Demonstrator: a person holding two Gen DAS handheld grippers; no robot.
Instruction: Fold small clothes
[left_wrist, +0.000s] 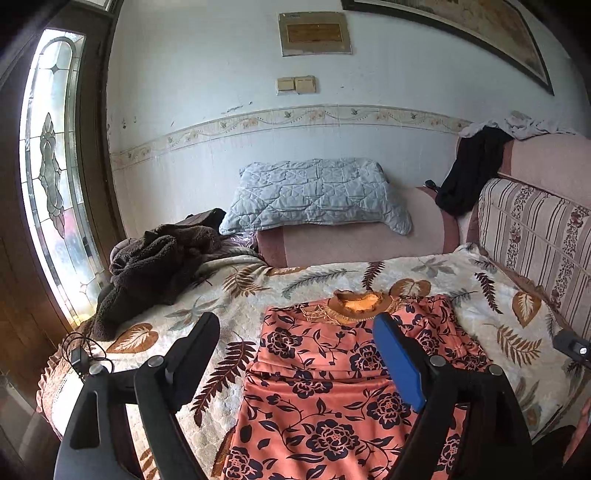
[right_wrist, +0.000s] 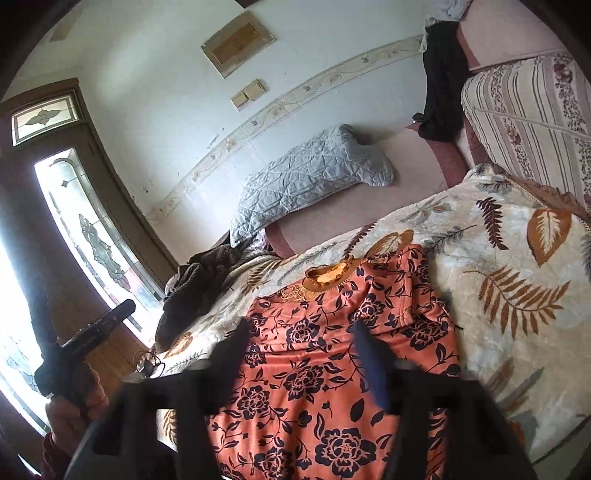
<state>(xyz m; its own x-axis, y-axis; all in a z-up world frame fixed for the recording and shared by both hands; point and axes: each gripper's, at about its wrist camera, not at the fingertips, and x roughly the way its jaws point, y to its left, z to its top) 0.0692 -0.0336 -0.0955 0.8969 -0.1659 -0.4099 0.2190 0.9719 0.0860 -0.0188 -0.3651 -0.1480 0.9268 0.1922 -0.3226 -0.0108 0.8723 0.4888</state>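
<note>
Both claws stood wide open and held nothing. We found the left gripper (left_wrist: 295, 325) with its black finger and its blue-padded finger (left_wrist: 397, 363) spread apart above the bed, no cloth between them and no pad touching fabric. We found the right gripper (right_wrist: 301, 332) likewise spread, its fingers blurred in the right wrist view, the garment visible through the gap but not pinched.

We located the task item, an orange floral garment (left_wrist: 332, 387), lying flat on the leaf-patterned blanket (left_wrist: 461, 269) that covered the bed. Its brown-trimmed collar (left_wrist: 360, 304) pointed toward the far wall. One side of the garment was folded over onto the body, forming a raised edge near the blue pad in the left wrist view. In the right wrist view, we saw the same garment (right_wrist: 314, 369) directly below and ahead of the right claw.

We noted a dark brown fleece heap (left_wrist: 155, 266) at the far left of the blanket, well apart from the garment. A grey quilted pillow (left_wrist: 314, 195) rested against the wall on a pink cushion. A striped floral cushion (left_wrist: 535, 236) stood along the right side, with a black cloth (left_wrist: 469, 173) draped over the pink backrest beyond it.

We saw a hand (right_wrist: 70, 410) holding the left device at the lower left of the right wrist view.
</note>
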